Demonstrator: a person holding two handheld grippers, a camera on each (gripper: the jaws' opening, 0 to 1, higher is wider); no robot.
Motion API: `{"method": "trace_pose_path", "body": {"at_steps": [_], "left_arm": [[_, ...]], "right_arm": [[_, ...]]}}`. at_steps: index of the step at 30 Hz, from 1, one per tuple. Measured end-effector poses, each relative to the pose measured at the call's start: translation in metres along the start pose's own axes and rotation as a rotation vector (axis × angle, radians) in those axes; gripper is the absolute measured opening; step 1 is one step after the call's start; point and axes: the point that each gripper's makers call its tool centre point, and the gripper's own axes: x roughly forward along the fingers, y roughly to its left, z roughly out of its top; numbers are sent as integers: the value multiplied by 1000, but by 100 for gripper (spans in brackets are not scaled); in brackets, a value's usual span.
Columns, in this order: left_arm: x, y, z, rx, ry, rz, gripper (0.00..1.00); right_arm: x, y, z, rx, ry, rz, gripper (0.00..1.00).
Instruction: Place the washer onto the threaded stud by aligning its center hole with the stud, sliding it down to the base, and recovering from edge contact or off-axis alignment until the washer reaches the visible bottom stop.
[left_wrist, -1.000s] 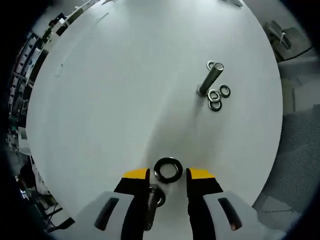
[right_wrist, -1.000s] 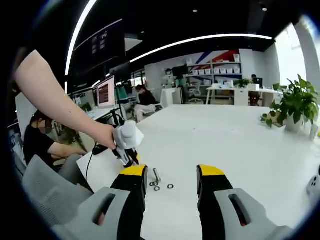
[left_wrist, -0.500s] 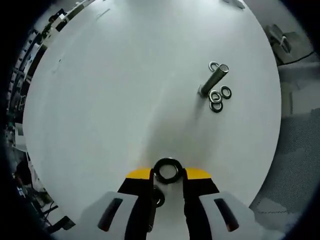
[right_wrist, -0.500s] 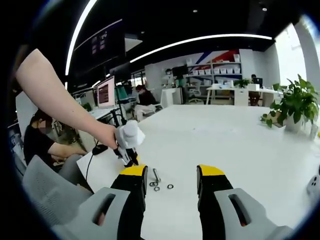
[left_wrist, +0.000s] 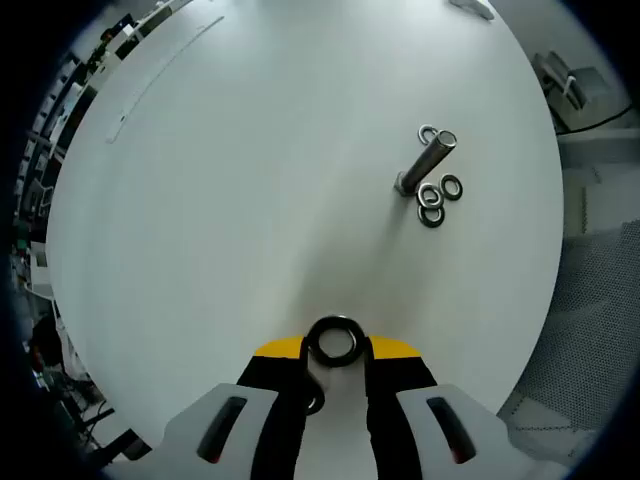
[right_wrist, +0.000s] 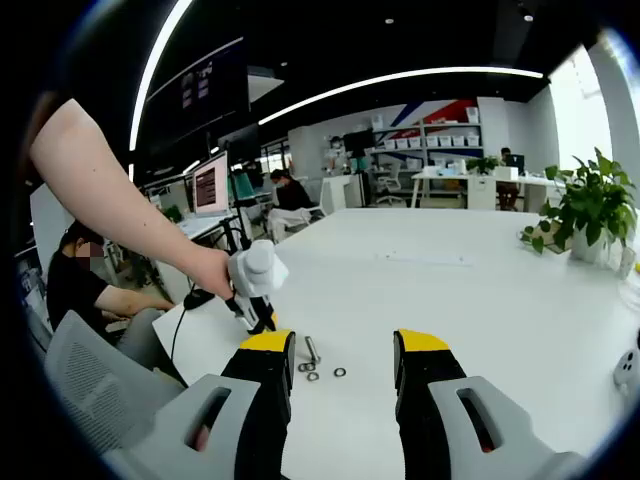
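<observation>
My left gripper (left_wrist: 335, 347) is shut on a dark metal washer (left_wrist: 335, 323), held flat between its yellow-tipped jaws above the white table (left_wrist: 250, 180). The steel stud (left_wrist: 426, 162) stands further out to the right, well apart from the held washer. Three loose washers (left_wrist: 431, 192) lie by its base and another lies behind its top. In the right gripper view my right gripper (right_wrist: 340, 345) hangs open with nothing in it. Beyond it the same stud (right_wrist: 313, 350) stands with loose washers (right_wrist: 339, 372), and the left gripper (right_wrist: 264, 322) hovers just left of it.
The table's curved edge (left_wrist: 545, 300) runs close on the right, with grey floor beyond. A person's hand (right_wrist: 205, 270) holds the left gripper. A potted plant (right_wrist: 590, 215) stands at the table's far right; chairs and desks lie beyond.
The left jaws, apart a second ago, have shut on the washer and still hold it. The right gripper has stayed open and barely moved.
</observation>
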Motion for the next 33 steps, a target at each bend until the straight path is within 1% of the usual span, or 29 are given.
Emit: {"method": "trace_pose_path", "body": {"at_steps": [8, 10, 13, 22, 28, 31, 33], "left_arm": [[-1, -8, 1, -3, -2, 2, 19], [-1, -10, 2, 12, -9, -2, 19], [-1, -13, 2, -3, -15, -13, 19], [-3, -25, -1, 68, 6, -18, 18], [-15, -23, 3, 79, -22, -1, 18], [-22, -19, 2, 99, -25, 16, 18], [-27, -17, 0, 97, -28, 21, 18]], "right_arm": [[0, -2, -1, 4, 3, -5, 42], [0, -3, -1, 10, 2, -9, 42], [-1, -5, 0, 17, 0, -12, 42], [0, -5, 0, 15, 1, -13, 42], [-1, -4, -1, 11, 3, -11, 42], [0, -4, 0, 9, 4, -10, 42], [0, -4, 0, 9, 2, -10, 42]]}}
